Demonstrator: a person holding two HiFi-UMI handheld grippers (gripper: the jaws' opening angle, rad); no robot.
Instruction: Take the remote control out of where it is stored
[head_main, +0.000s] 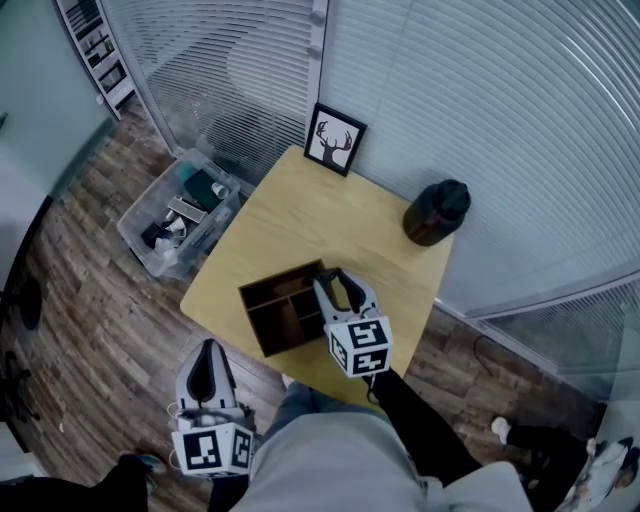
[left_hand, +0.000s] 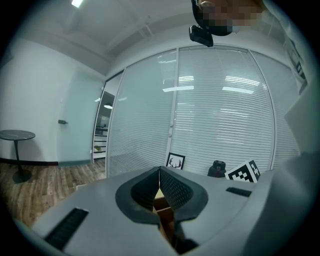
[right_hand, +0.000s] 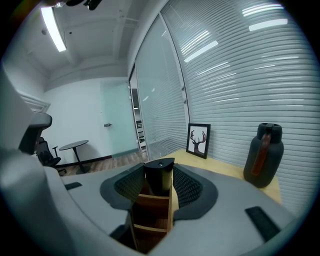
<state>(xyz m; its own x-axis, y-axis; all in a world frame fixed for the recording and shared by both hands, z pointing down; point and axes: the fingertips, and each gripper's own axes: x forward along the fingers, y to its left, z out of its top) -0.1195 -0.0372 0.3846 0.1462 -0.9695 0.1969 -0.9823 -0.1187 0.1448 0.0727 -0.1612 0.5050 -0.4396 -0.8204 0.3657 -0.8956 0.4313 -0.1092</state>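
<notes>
A black remote control (right_hand: 159, 181) stands upright in a brown wooden organizer box (head_main: 272, 300) near the front edge of the light wooden table (head_main: 300, 220). My right gripper (head_main: 336, 283) is at the box's right end. In the right gripper view its pads sit on both sides of the remote's top, so my right gripper (right_hand: 159, 172) is shut on it, with the box's dividers (right_hand: 150, 220) below. My left gripper (head_main: 208, 350) hangs shut and empty off the table's front left corner, above the floor. The left gripper view shows the left gripper (left_hand: 159, 172) with its tips touching.
A framed deer picture (head_main: 334, 139) leans at the table's far edge and a dark jug (head_main: 436, 212) stands at its right corner. A clear plastic bin (head_main: 180, 212) of items sits on the wood floor to the left. Blinds and a glass wall back the table.
</notes>
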